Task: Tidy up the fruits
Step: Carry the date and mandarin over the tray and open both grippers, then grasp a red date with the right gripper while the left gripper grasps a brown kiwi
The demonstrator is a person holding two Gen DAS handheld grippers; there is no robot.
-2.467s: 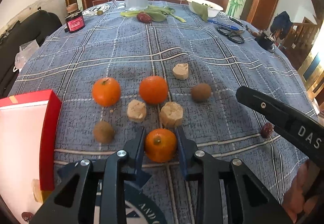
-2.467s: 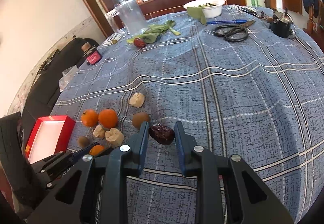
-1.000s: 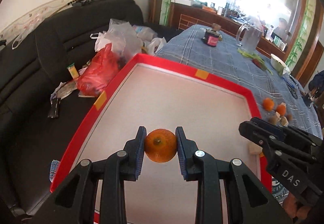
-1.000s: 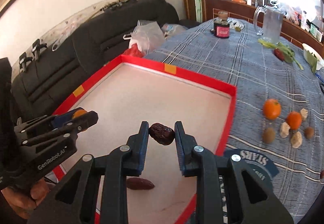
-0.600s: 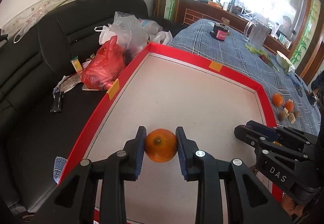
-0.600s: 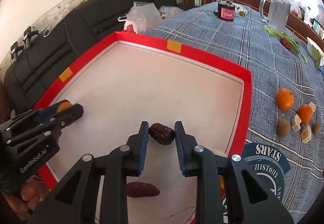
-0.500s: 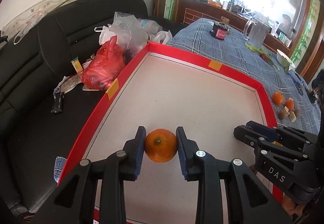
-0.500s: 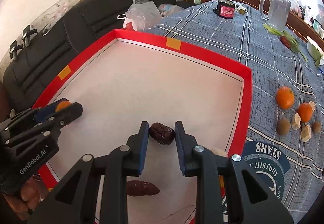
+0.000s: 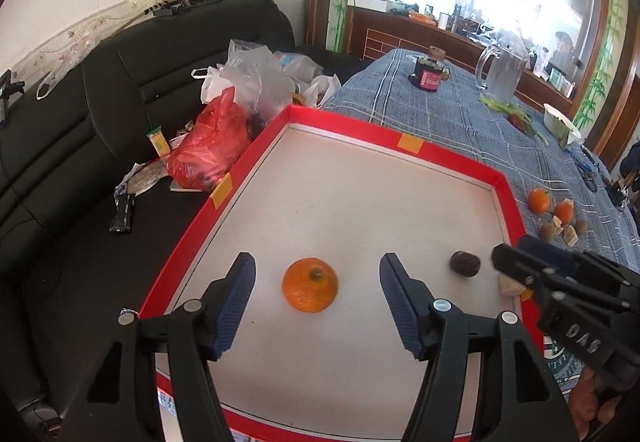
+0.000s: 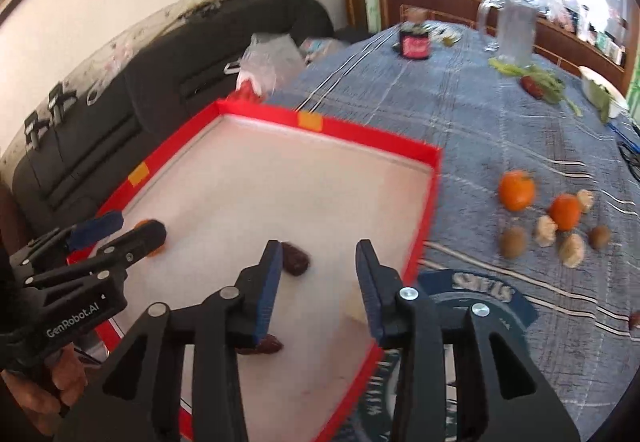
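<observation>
I see both grippers released: left gripper (image 9: 316,292) straddles the orange (image 9: 310,290), stem up, inside the red tray (image 9: 408,144). Right gripper (image 10: 316,282) is empty; the date (image 10: 295,261) lies in the tray, long axis crosswise to its fingers.

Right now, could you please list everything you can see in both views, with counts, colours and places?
tray: one, red rim, table edge.
tangerine: one, orange, in tray.
dates: two, dark brown, in tray.
tangerines: two, orange, on tablecloth.
kiwis: two, brown, beside them.
beige chunks: three, on cloth.
pitcher: one, clear, far end.
jar: one, dark, red label.
bags: red and clear, on sofa.
left claw: open.
right claw: open.
</observation>
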